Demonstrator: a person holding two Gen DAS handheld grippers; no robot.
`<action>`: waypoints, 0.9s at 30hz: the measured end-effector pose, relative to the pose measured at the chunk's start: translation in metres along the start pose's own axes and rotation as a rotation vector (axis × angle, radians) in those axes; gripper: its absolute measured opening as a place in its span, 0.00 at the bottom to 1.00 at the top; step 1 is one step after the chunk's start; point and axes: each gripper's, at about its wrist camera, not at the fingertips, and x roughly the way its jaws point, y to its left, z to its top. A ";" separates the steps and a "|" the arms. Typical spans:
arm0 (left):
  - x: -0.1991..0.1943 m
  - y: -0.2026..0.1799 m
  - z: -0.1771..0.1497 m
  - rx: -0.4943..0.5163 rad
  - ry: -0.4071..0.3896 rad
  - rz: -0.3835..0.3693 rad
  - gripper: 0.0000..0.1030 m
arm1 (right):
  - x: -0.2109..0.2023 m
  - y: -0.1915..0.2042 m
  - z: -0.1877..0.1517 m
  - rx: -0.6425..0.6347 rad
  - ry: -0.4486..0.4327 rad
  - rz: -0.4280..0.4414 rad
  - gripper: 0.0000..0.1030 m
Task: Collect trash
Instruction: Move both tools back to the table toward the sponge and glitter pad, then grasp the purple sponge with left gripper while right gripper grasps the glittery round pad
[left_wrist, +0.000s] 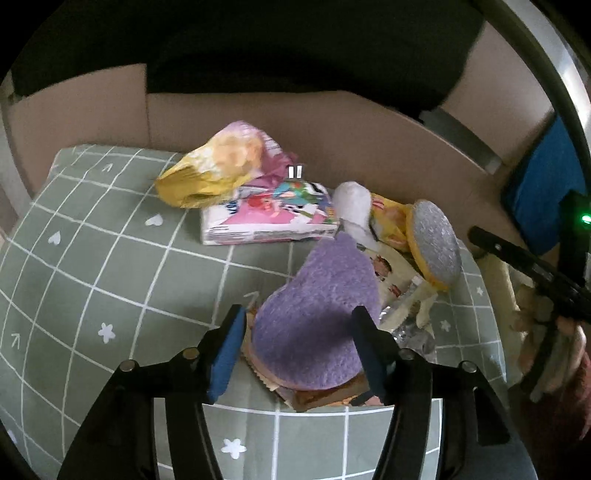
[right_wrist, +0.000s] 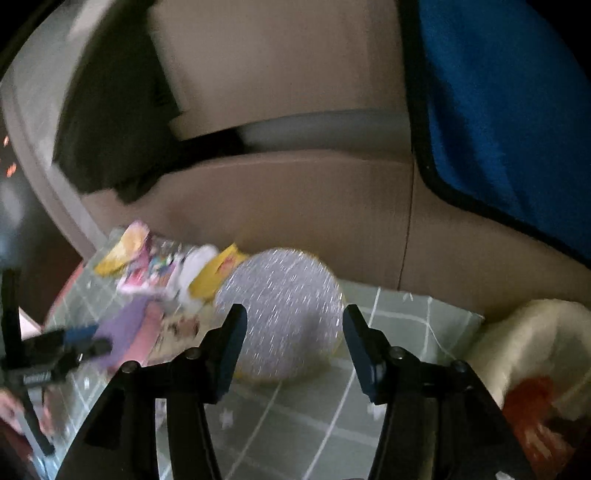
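Both grippers come in over the green checked cloth (left_wrist: 110, 266), and the trash sits bunched at its far side against the cardboard wall (left_wrist: 295, 122), which keeps it from sliding off the back. The left gripper (left_wrist: 299, 347) stands with its jaws apart, straddling the purple pad (left_wrist: 317, 314); the blue pads flank it but I cannot tell if they press on it, so I judge it is lined up for a pinch, not yet a grip. Under the purple pad lies a brown wrapper (left_wrist: 314, 400), so a low bite may take both. The right gripper (right_wrist: 293, 345) is also spread wide, nothing between its jaws, aimed at the silver disc (right_wrist: 284, 314), which leans tilted on the wrapper heap with its yellow rim showing; that tilt offers an edge to grab. Count from the left wrist view: one yellow bag (left_wrist: 207, 173), one flat pink pack (left_wrist: 269, 218), one white wad (left_wrist: 352, 206), one purple pad, one silver disc, plus a tangle of printed wrappers (left_wrist: 388, 273) I cannot count. A blue bag (right_wrist: 509, 110) hangs at the right, likely the collection point
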 end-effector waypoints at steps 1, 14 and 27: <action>0.000 0.002 0.000 -0.005 0.001 -0.001 0.59 | 0.008 -0.004 0.004 0.009 0.007 -0.004 0.50; 0.007 0.001 0.003 -0.110 0.048 -0.057 0.57 | 0.048 -0.014 -0.003 0.070 0.131 0.147 0.27; -0.039 -0.015 -0.012 -0.062 -0.056 -0.069 0.23 | -0.044 0.027 -0.052 -0.063 0.132 0.075 0.14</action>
